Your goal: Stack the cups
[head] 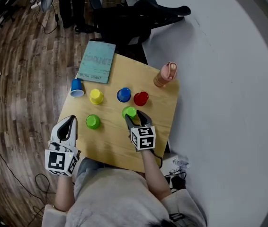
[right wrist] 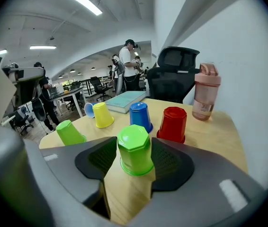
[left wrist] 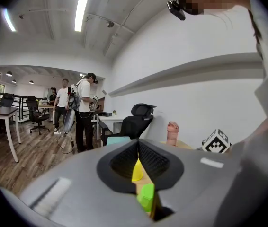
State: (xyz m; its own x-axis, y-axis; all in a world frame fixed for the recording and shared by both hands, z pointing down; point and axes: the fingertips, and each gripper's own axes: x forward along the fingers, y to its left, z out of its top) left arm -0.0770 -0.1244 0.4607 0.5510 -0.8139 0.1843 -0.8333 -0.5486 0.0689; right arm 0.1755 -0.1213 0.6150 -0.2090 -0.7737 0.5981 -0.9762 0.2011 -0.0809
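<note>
Several plastic cups stand upside down on the wooden table [head: 110, 143]. One green cup [head: 129, 111] [right wrist: 134, 145] stands between the jaws of my right gripper [head: 134, 116] [right wrist: 133, 161], which is open; small gaps show beside the cup. Behind it are a blue cup [head: 123, 95] [right wrist: 140, 117], a red cup [head: 141, 98] [right wrist: 173, 124] and a yellow cup [head: 96, 96] [right wrist: 102, 115]. A second green cup [head: 93, 121] [right wrist: 70, 132] stands at the left. My left gripper [head: 69, 121] [left wrist: 138, 148] is shut and empty at the table's left edge.
Another blue cup [head: 77, 87] lies on its side near a teal book [head: 96, 61]. A pink bottle [head: 165, 74] [right wrist: 205, 91] stands at the table's far right corner. A black office chair [head: 134, 18] is behind the table, a white wall at the right.
</note>
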